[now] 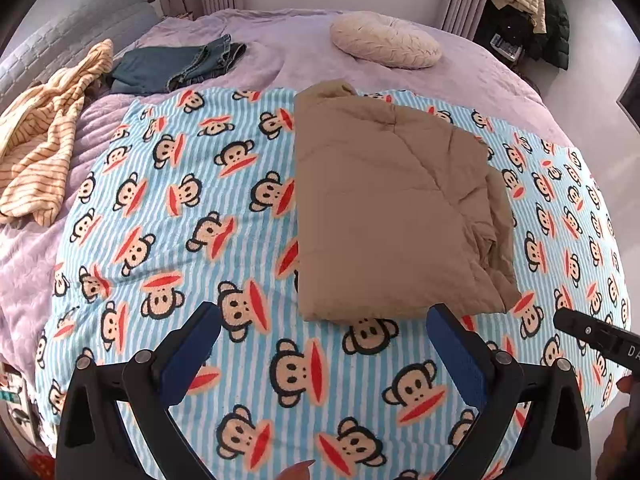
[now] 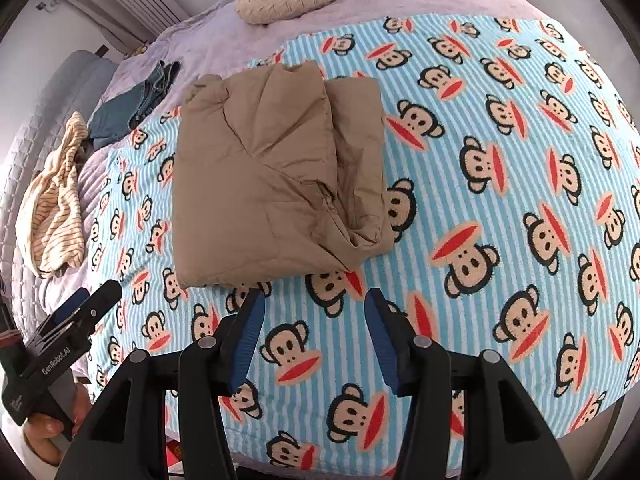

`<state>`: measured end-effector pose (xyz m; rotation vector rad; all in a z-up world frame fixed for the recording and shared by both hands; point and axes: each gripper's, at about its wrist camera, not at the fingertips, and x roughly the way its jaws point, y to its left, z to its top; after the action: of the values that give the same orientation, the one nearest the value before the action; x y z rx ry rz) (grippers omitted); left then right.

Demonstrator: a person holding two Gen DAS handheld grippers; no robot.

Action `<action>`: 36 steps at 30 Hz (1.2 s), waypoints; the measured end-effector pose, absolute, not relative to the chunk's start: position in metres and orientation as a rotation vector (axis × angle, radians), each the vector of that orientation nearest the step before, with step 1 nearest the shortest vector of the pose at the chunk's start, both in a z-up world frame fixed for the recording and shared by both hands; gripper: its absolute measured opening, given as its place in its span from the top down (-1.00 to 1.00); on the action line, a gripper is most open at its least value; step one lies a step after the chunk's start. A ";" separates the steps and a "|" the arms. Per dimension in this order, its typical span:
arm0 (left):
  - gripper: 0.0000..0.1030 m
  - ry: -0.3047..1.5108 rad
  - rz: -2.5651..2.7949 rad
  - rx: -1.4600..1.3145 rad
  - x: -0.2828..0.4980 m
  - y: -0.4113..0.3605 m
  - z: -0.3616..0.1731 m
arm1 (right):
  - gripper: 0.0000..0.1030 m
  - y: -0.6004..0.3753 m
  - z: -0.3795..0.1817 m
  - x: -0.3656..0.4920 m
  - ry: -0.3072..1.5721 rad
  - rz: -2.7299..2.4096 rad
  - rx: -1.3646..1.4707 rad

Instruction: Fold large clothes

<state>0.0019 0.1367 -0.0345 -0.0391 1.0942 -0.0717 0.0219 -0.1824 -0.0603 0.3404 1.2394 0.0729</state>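
A tan padded garment (image 1: 392, 208) lies folded into a rough rectangle on the blue striped monkey-print blanket (image 1: 180, 208); it also shows in the right wrist view (image 2: 272, 184) on that blanket (image 2: 500, 160). My left gripper (image 1: 324, 316) is open and empty, held just short of the garment's near edge. My right gripper (image 2: 314, 300) is open and empty, also just short of the near edge. Neither touches the garment. The left gripper also shows at the left of the right wrist view (image 2: 86, 300).
The blanket lies on a lilac bed cover (image 1: 304, 56). A cream round cushion (image 1: 386, 40), folded jeans (image 1: 176, 64) and a crumpled yellow striped garment (image 1: 48, 132) lie further back and left. A grey headboard (image 1: 72, 28) is at the left. Coats (image 1: 532, 12) hang at the back right.
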 end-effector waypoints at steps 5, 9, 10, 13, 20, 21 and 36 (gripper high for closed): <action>-1.00 1.059 -0.074 -0.036 -0.001 0.133 -0.016 | -0.31 -0.176 -0.044 0.019 1.192 0.048 0.261; -1.00 1.038 -0.050 -0.040 -0.006 0.131 -0.007 | -0.62 -0.172 -0.032 0.020 1.166 0.053 0.231; -1.00 1.032 -0.043 -0.040 -0.008 0.131 -0.005 | -0.62 -0.172 -0.029 0.020 1.158 0.054 0.230; -1.00 1.010 -0.011 -0.027 -0.015 0.128 0.002 | -0.72 -0.174 -0.018 0.016 1.113 0.048 0.224; -1.00 0.977 0.011 -0.027 -0.035 0.128 0.019 | -0.99 -0.176 0.003 0.003 1.019 0.009 0.188; -1.00 0.971 0.014 -0.032 -0.038 0.128 0.022 | -0.99 -0.174 0.006 0.001 1.013 0.006 0.175; -1.00 0.891 0.040 -0.051 -0.056 0.135 0.057 | -0.99 -0.171 0.033 -0.014 0.965 0.003 0.148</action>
<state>-0.0558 0.1346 0.0568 -0.0508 0.8906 0.0401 -0.0144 -0.1712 0.0329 0.1479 0.9649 0.0026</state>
